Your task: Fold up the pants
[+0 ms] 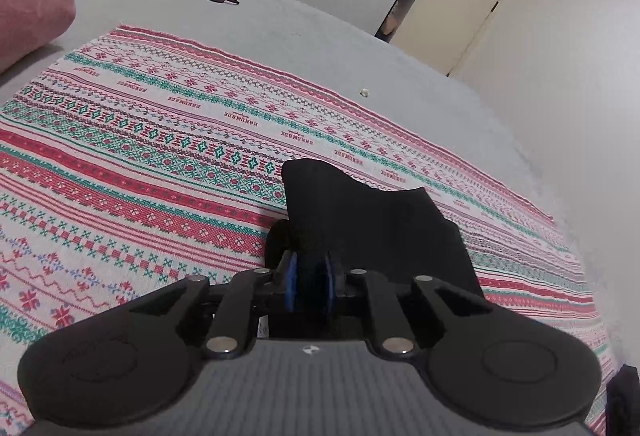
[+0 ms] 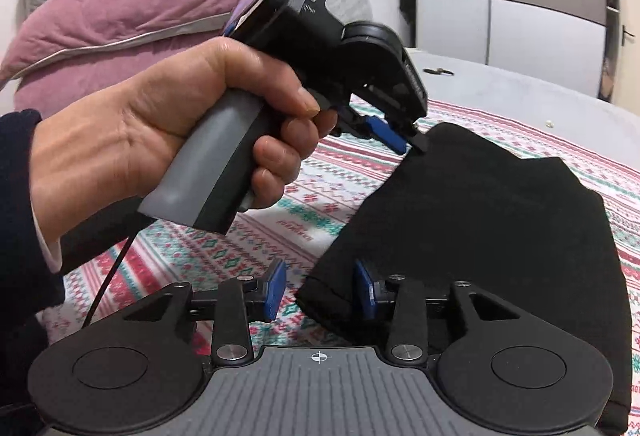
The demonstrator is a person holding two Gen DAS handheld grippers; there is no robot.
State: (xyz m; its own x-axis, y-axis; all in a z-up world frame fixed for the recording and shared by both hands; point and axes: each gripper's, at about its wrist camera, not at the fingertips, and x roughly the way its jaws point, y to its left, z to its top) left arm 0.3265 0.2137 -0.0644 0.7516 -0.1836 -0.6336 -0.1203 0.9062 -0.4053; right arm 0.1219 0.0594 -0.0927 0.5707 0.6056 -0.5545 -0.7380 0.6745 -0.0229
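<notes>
Lying on the patterned spread (image 2: 200, 248), the black pants (image 2: 480, 236) sit already folded into a compact stack, right of centre in the right wrist view. Soft, limp, light cloth, probably a bit slippery; layers will slide apart unless pinched through all plies at a corner or folded edge. Long axis seems to run from 7 o'clock near corner to 1 o'clock far edge in that view; which end is the waist, cannot tell. Left gripper (image 1: 310, 276) has its blue pads nearly together with dark cloth between them at the stack's far corner; whether it pinches or has let go, cannot tell. Right gripper (image 2: 320, 284) jaws parted, released, near corner between pads, untouched on left. A hand (image 2: 168, 132) holds the left tool. Pink pillow (image 2: 132, 8) at 10 o'clock, well apart.
</notes>
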